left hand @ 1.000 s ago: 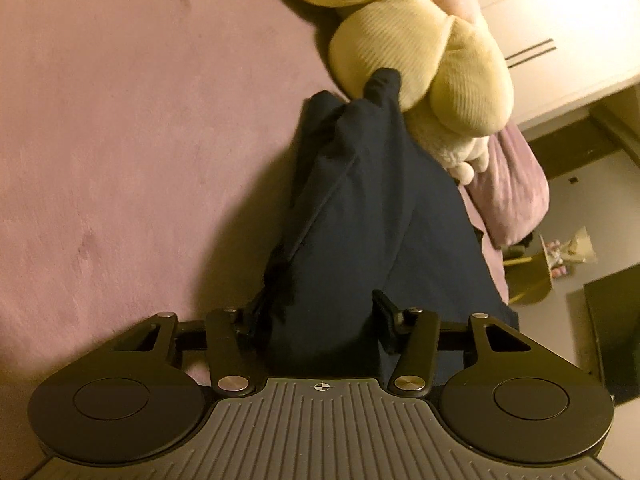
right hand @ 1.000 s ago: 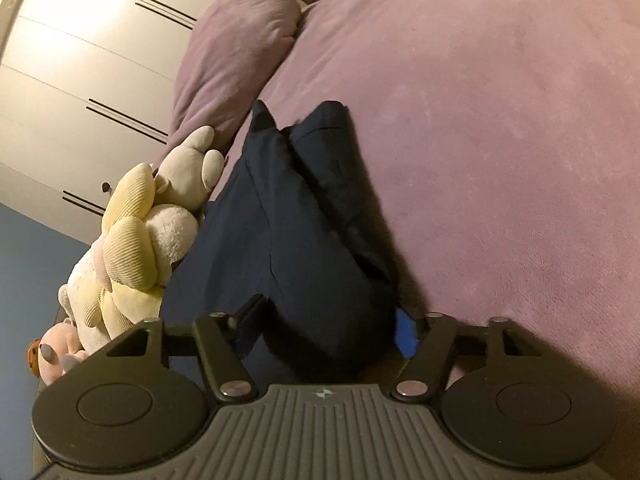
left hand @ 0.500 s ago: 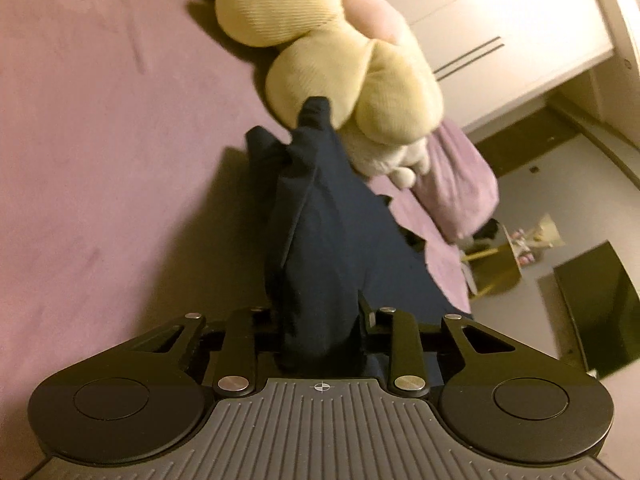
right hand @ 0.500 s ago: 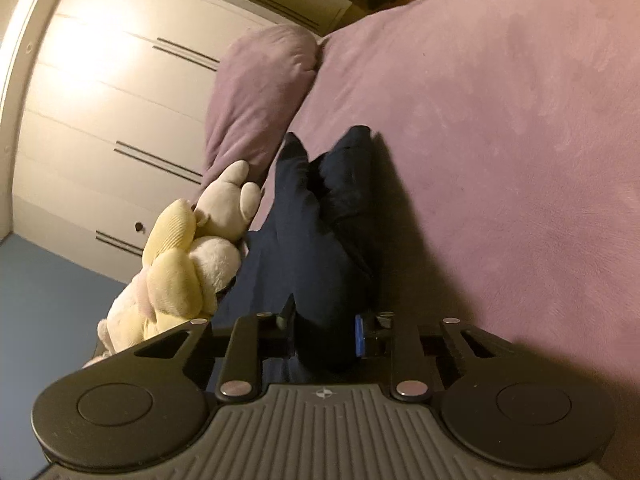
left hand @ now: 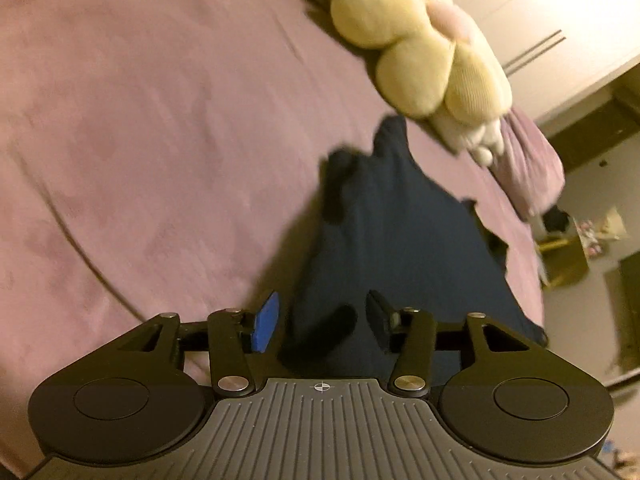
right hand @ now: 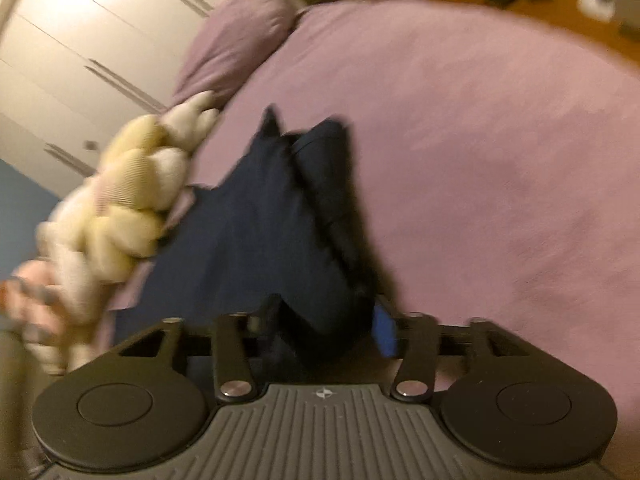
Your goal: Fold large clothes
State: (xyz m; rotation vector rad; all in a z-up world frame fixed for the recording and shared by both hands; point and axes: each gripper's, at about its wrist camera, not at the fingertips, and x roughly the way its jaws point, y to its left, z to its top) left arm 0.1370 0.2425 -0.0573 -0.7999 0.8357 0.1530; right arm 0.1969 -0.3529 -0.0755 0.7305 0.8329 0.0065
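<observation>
Both grippers pitched down toward the bed, frames motion-blurred. Left gripper (left hand: 320, 316): jaws opening, blue pad (left hand: 265, 322) clear of the cloth with pink bedding showing in the gap, so released; a fold of the navy garment (left hand: 400, 236) still sits between the fingers. Right gripper (right hand: 326, 322): jaws also opening, cloth bunched between them, its blue pad (right hand: 385, 330) right at the fabric edge; cannot tell whether it still presses, reads as let go. Surface: wide bed with a mauve fleece cover (left hand: 160, 140), one long crease across it in the left view. Garment lies on that cover as a long narrow folded strip running away from both grippers, far end in two points just short of the yellow-and-cream plush toy (left hand: 432, 60). Mauve pillow (right hand: 236, 44) behind the plush, against white wardrobe doors (right hand: 80, 32) with slim dark handles. Floor beyond the bed edge in the left view, with a small yellow item (left hand: 560, 256), too blurred to name. Versus half a second ago: both jaws were clenched on the near end of the garment, now spread; the plush sits farther from the strip's tip and more bedding shows around it in both views.
</observation>
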